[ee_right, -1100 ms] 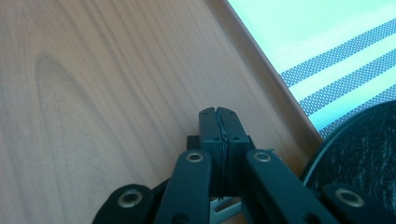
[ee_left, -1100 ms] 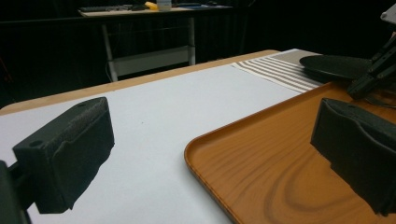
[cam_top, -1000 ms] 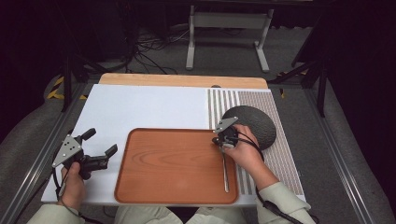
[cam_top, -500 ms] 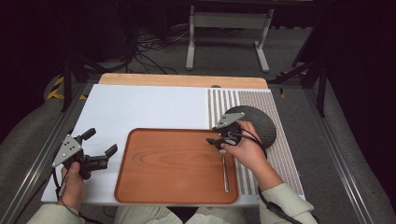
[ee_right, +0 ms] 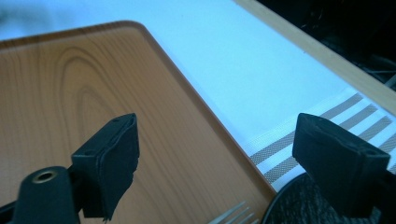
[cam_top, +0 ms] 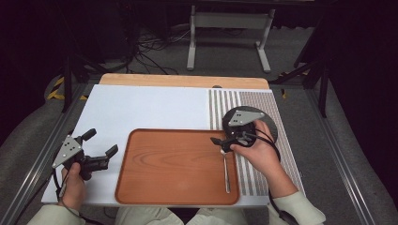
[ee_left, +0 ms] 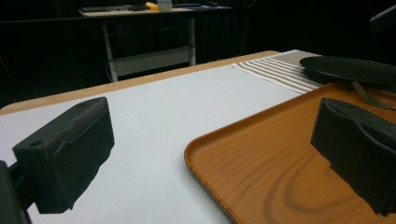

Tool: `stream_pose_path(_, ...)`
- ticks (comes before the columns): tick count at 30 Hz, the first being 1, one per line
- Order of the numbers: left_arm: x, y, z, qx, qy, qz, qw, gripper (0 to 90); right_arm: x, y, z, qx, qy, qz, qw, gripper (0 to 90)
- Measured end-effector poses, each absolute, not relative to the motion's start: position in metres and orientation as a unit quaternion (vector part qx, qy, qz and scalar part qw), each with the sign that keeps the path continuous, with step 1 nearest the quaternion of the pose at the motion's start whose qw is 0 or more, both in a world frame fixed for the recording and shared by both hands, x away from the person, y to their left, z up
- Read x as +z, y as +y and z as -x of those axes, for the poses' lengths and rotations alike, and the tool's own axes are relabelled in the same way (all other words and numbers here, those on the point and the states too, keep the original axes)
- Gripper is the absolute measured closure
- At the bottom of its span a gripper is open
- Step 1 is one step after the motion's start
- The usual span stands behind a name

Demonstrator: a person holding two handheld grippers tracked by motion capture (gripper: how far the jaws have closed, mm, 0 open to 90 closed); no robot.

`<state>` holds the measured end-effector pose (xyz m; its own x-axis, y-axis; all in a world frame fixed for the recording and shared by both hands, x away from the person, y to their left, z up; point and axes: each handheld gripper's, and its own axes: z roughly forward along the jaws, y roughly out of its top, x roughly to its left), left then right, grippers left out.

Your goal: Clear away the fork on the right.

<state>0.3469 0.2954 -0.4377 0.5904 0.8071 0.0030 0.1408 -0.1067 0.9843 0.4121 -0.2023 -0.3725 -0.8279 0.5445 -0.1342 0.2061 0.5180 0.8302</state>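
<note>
Hovering above the right end of the tray (cam_top: 173, 164), the right gripper (cam_top: 221, 143) has its jaws spread wide; they have just been opening, and nothing sits between them. In the right gripper view the two black pads (ee_right: 112, 158) stand well apart over the wood grain, with the fork (ee_right: 233, 214) tines showing at the bottom edge between them. From the high view the fork (cam_top: 226, 171) lies flat inside the tray along its right rim, handle toward the person, head just below the gripper and apart from it. Behind the right hand (cam_top: 260, 152) a dark plate (cam_top: 272, 124) rests on the striped mat (cam_top: 263, 103). On the white board (cam_top: 150, 108) to the tray's left, the left gripper (cam_top: 101, 150) is held with jaws spread and empty, pointing toward the tray's left rim (ee_left: 196, 154).
</note>
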Motion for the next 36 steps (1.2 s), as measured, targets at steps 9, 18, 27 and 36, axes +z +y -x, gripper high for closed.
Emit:
stream_pose_path(9,-0.437,0.295,-0.347,0.292,0.345,-0.685,0.572,0.0,-0.366,-0.235,-0.395,0.475,0.821,-0.231,0.216,13.5)
stream_pose_path(18,-0.437,0.295,-0.347,0.293,0.345,-0.684,0.572,0.0,-0.368,-0.263,-0.38,0.508,0.796,-0.232,0.235,11.3)
stream_pose_path(27,-0.437,0.295,-0.347,0.293,0.345,-0.684,0.572,0.0,-0.378,-0.285,-0.368,0.546,0.766,-0.243,0.239,11.3)
stream_pose_path(36,-0.436,0.295,-0.347,0.295,0.345,-0.681,0.574,0.0,-0.39,-0.296,-0.362,0.571,0.742,-0.253,0.243,9.9)
